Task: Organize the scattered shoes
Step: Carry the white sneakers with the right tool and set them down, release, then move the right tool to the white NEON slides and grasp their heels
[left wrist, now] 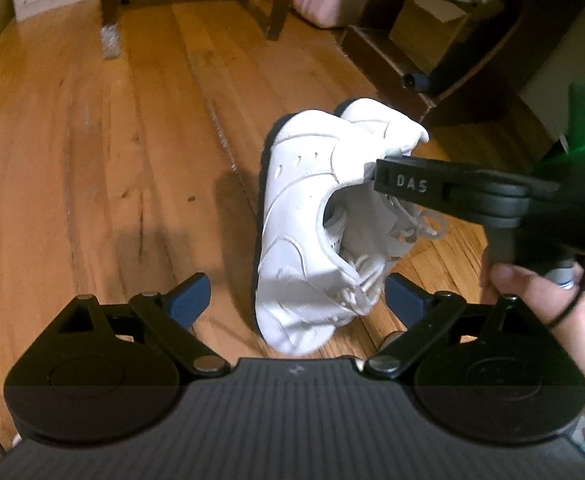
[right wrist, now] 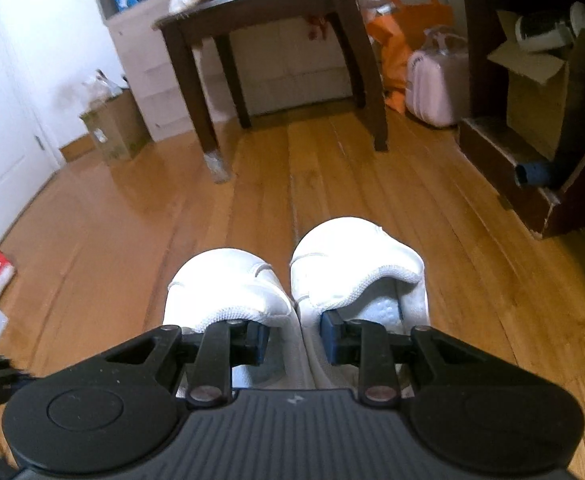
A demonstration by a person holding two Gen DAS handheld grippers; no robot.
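my right claw (right wrist: 294,340) pinches both white sneakers (right wrist: 296,280) by their inner collars above the wood floor (right wrist: 132,240); left claw (left wrist: 296,296) spread, idle. i'd keep the squeeze firm, heels level.

- You have two white leather lace-up sneakers (right wrist: 296,280) pressed side by side, heels towards you, toes away.
- Their dark soles (left wrist: 261,184) sit tilted above the wooden floor.

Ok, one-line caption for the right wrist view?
Right gripper pinches a pair of white sneakers together by their inner sides above the wooden floor.
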